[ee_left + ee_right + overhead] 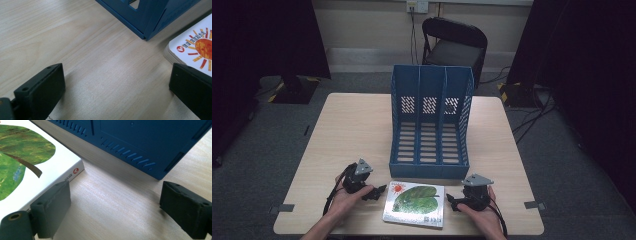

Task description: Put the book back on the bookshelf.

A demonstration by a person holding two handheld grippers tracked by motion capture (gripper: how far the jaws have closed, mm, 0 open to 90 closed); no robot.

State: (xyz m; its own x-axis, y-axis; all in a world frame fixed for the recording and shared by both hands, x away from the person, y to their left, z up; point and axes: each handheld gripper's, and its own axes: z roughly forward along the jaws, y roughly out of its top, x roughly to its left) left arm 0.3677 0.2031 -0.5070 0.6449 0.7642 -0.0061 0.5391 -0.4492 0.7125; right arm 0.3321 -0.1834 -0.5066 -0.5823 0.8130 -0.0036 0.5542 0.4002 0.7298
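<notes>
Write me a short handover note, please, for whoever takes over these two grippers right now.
Left gripper: open, holding nothing, on the table just left of the picture book.
Right gripper: open, holding nothing, just right of the book.
Book: lies flat, cover up, at the near table edge, in front of the blue file rack.
Rack: upright, its three slots hold nothing.
Done: both grippers flank the book.
Left: probably grasp the book and stand it in a slot.
</notes>
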